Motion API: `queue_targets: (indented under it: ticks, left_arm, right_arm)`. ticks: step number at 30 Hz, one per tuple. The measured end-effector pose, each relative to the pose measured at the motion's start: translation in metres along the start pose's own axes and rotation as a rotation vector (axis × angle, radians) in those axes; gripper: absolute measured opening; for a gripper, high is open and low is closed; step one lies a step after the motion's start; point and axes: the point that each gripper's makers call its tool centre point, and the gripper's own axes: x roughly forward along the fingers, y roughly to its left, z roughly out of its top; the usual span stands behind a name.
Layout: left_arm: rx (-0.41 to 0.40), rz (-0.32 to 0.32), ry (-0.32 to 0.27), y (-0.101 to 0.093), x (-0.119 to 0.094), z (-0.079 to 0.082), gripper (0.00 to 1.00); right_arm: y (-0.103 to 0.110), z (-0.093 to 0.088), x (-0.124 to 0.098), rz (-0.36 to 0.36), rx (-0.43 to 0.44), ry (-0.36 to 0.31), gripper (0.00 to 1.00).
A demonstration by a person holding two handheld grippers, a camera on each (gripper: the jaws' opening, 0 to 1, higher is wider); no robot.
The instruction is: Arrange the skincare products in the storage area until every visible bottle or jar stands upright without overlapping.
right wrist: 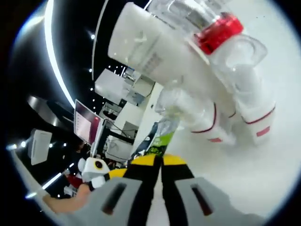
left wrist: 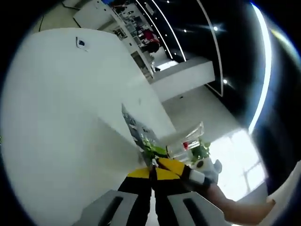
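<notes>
White plastic and clear bottles crowd the far edge of a white table, both grippers pinched on foil sachets.

In the left gripper view, the left gripper (left wrist: pixel 153 170) has its yellow-tipped jaws closed together on a thin green-printed sachet (left wrist: pixel 149 149); one silver sachet (left wrist: pixel 130 122) lies just past it on the white table (left wrist: pixel 66 108). Beyond stand a clear bottle with a red band (left wrist: pixel 187 143) and green-printed items too small to count, with the other gripper and a hand (left wrist: pixel 235 207) entering at lower right. In the right gripper view, the right gripper (right wrist: pixel 161 162) is likewise closed on one green-and-silver sachet (right wrist: pixel 160 136). One large white tube (right wrist: pixel 155 49), one red-capped clear bottle (right wrist: pixel 221 33) and about three clear bottles with red trim (right wrist: pixel 254 113) lean overlapping; their tops are cut off.
</notes>
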Motion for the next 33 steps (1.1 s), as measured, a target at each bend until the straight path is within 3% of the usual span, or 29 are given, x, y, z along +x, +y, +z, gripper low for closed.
queue_targets:
  ticks: [13, 18, 27, 33]
  left_arm:
    - [-0.035, 0.046, 0.018, 0.026, 0.023, -0.002, 0.0]
    - [-0.028, 0.06, 0.032, 0.032, 0.029, -0.005, 0.0]
    - [-0.054, 0.125, 0.04, 0.044, 0.034, -0.013, 0.01]
    - [-0.056, 0.154, 0.039, 0.048, 0.034, -0.016, 0.01]
  right_arm:
    - [-0.018, -0.011, -0.003, -0.029, 0.036, 0.012, 0.1]
    - [-0.023, -0.019, -0.007, -0.037, 0.074, 0.017, 0.2]
    - [-0.043, -0.032, -0.013, -0.108, 0.068, 0.041, 0.17]
    - [-0.05, -0.028, -0.014, -0.142, 0.087, 0.027, 0.15]
